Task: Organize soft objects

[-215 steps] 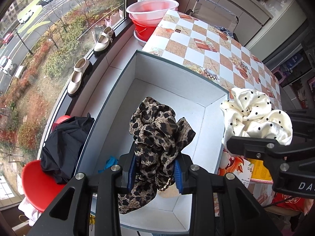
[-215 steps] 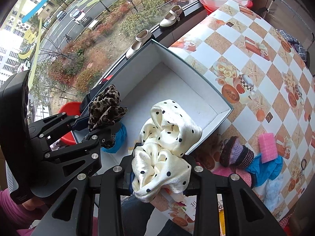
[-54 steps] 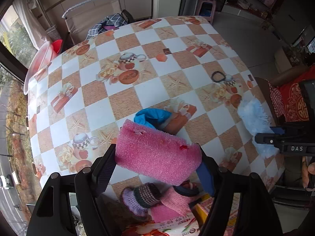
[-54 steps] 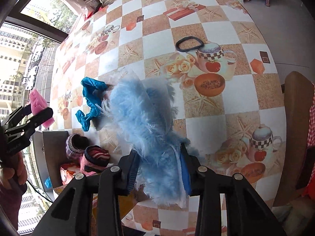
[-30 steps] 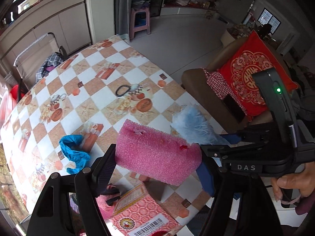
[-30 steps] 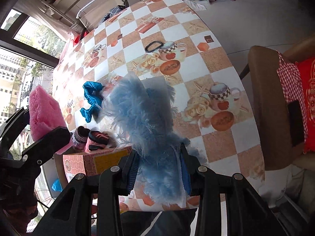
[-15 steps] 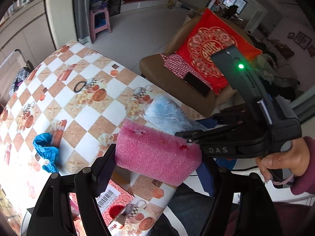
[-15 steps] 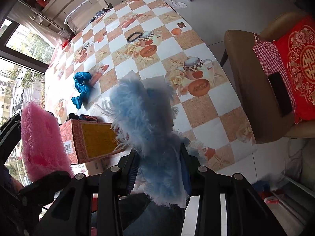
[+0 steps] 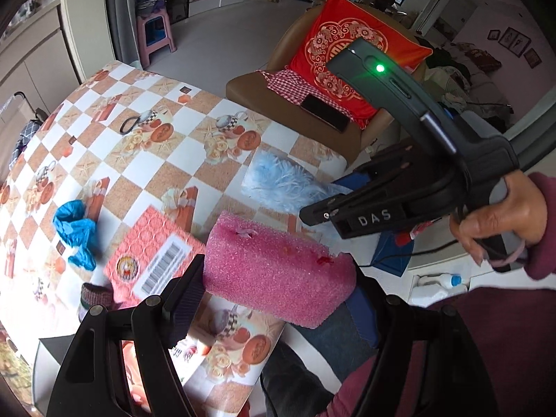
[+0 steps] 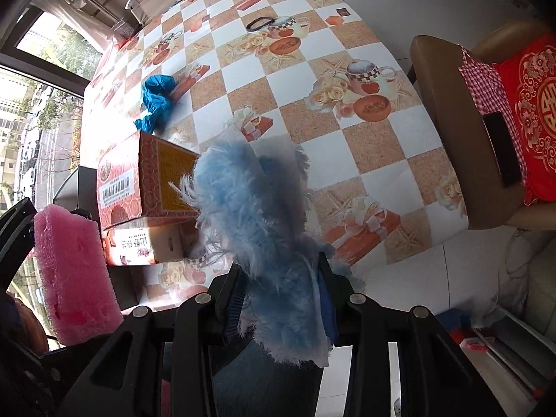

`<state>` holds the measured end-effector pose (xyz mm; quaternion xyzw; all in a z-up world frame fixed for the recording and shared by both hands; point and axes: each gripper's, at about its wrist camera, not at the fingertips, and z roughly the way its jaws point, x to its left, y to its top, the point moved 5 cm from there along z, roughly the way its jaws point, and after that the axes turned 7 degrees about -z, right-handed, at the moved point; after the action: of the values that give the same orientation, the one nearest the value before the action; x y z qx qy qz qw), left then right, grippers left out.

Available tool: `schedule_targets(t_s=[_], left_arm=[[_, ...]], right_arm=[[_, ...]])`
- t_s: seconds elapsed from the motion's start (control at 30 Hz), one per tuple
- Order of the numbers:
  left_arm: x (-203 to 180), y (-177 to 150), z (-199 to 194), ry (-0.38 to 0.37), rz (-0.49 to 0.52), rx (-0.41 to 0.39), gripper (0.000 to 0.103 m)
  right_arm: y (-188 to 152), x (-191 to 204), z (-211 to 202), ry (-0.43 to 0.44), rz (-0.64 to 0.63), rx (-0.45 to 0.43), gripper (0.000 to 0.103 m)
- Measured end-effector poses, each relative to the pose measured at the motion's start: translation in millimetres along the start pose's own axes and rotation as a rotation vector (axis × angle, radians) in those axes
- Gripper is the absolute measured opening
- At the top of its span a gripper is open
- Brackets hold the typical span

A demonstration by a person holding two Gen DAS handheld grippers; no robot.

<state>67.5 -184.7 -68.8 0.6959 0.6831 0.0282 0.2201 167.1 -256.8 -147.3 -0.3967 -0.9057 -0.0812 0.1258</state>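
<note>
Left gripper (image 9: 278, 299) fingers clamp the pink sponge (image 9: 278, 271); right gripper (image 10: 281, 299) fingers pinch the blue fluffy cloth (image 10: 257, 229).

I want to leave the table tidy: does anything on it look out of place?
Yes. A crumpled blue cloth lies loose on the tablecloth beyond the red carton, and a black hair tie sits alone further away. Nothing looks spilled or damaged.

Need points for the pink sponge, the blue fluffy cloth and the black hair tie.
pink sponge (image 9: 278, 271): left wrist view, middle of its broad face.
blue fluffy cloth (image 10: 264, 229): right wrist view, centre of the fur.
black hair tie (image 10: 260, 23): right wrist view, on the loop's band.
</note>
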Motion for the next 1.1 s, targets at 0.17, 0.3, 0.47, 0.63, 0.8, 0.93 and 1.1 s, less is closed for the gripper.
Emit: schedule_targets(t_s=[0.17, 0.3, 0.47, 0.63, 0.8, 0.93, 1.1], left_arm=[[13, -22, -13, 0.022, -0.033, -0.013, 0.077], [26, -35, -27, 0.036, -0.079, -0.043, 0.077], [47, -51, -43, 0.065, -0.15, -0.068, 0.077], [71, -71, -58, 0.109, -0.249, -0.089, 0.077], [100, -90, -72, 0.146, -0.39, -0.124, 0.077], [121, -104, -87, 0.182, -0.497, -0.171, 0.077], [150, -124, -102, 0.218, -0.625, -0.22, 0.077]], right_arm=[[-9, 23, 8, 0.013, -0.057, 0.036, 0.039], [-15, 48, 13, 0.023, -0.147, 0.067, 0.039], [-24, 88, 18, 0.042, -0.31, 0.101, 0.039], [-31, 123, 19, 0.057, -0.457, 0.13, 0.039], [-26, 153, 14, 0.046, -0.567, 0.115, 0.039], [-18, 176, 10, 0.069, -0.616, 0.104, 0.039], [-6, 202, 5, 0.099, -0.664, 0.09, 0.039]])
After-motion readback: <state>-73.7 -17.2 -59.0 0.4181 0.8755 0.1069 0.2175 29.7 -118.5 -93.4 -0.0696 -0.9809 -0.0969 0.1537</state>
